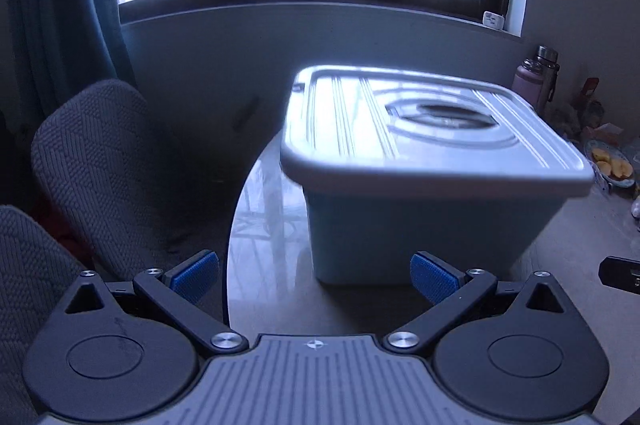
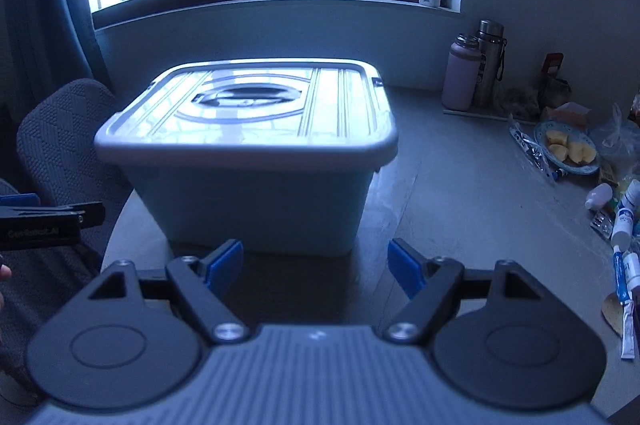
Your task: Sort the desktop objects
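The lidded blue box [image 2: 256, 161] sits on the table [image 2: 460, 193] straight ahead of both empty, wide-spread tongs, its long side facing them, the right tongs [image 2: 316, 267] squarer to it than the left tongs [image 1: 314, 277], small tubes [image 2: 624, 265] lying right of the box.

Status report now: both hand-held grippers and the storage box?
Left hand-held gripper open, empty. Right hand-held gripper open, empty. Storage box on table, lid closed. Small bottles and tubes unsorted at right.
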`<state>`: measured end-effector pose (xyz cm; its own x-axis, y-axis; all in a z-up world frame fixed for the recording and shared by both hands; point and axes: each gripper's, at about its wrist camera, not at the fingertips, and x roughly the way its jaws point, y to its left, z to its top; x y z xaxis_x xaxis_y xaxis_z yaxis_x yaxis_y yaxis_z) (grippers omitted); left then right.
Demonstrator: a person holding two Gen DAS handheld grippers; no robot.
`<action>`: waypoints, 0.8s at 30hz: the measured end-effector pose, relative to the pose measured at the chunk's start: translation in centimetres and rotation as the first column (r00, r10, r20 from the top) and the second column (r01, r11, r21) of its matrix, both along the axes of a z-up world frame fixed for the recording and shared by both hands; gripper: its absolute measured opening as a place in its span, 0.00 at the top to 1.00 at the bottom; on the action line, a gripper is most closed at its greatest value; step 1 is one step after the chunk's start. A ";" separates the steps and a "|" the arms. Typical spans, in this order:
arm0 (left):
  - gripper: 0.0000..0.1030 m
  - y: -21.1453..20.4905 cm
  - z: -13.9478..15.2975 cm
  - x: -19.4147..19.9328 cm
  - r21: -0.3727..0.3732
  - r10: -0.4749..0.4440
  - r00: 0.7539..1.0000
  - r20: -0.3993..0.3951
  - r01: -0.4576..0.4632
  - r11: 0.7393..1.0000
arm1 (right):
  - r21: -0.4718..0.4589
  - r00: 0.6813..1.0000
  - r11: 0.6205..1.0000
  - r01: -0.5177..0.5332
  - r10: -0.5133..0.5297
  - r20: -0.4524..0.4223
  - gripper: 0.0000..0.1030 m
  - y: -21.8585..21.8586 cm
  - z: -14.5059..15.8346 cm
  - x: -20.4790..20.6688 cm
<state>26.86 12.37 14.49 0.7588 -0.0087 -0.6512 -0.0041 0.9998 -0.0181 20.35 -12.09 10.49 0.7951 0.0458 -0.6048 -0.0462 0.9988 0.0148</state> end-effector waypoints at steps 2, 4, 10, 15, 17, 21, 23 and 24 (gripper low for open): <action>0.00 -0.3 -1.9 -1.8 -0.007 0.011 1.000 -0.020 -0.011 1.000 | 0.004 1.000 1.000 -0.014 0.014 0.004 0.23 0.3 -1.6 -1.5; 0.00 -0.6 -3.6 -3.6 0.000 0.022 1.000 -0.023 -0.022 1.000 | 0.031 1.000 0.999 -0.019 0.019 0.016 0.23 0.7 -3.3 -2.9; 0.00 -1.7 -7.8 -7.5 0.117 0.049 0.999 0.021 -0.051 0.992 | 0.063 0.997 0.997 -0.054 0.050 0.059 0.23 1.1 -7.2 -5.1; 0.00 -2.0 -10.0 -8.3 0.117 0.020 1.000 0.005 -0.021 0.993 | 0.087 0.997 0.995 -0.040 0.034 0.071 0.23 1.2 -8.1 -5.8; 0.00 -2.1 -10.2 -8.5 0.118 0.019 1.000 0.014 -0.021 0.993 | 0.102 0.997 0.994 -0.037 0.030 0.074 0.23 1.0 -8.1 -5.9; 0.00 -2.1 -10.5 -8.4 0.103 0.019 0.999 0.028 -0.022 0.994 | 0.091 0.996 0.995 -0.033 0.026 0.087 0.23 0.9 -8.1 -6.0; 0.00 -2.0 -10.4 -7.6 0.089 0.021 0.999 0.026 -0.023 0.996 | 0.101 0.996 0.994 -0.033 0.024 0.085 0.23 0.8 -8.2 -5.9; 0.00 -1.8 -10.4 -7.5 0.086 0.023 0.999 0.028 -0.025 0.996 | 0.098 0.996 0.995 -0.029 0.020 0.090 0.23 0.8 -8.2 -5.8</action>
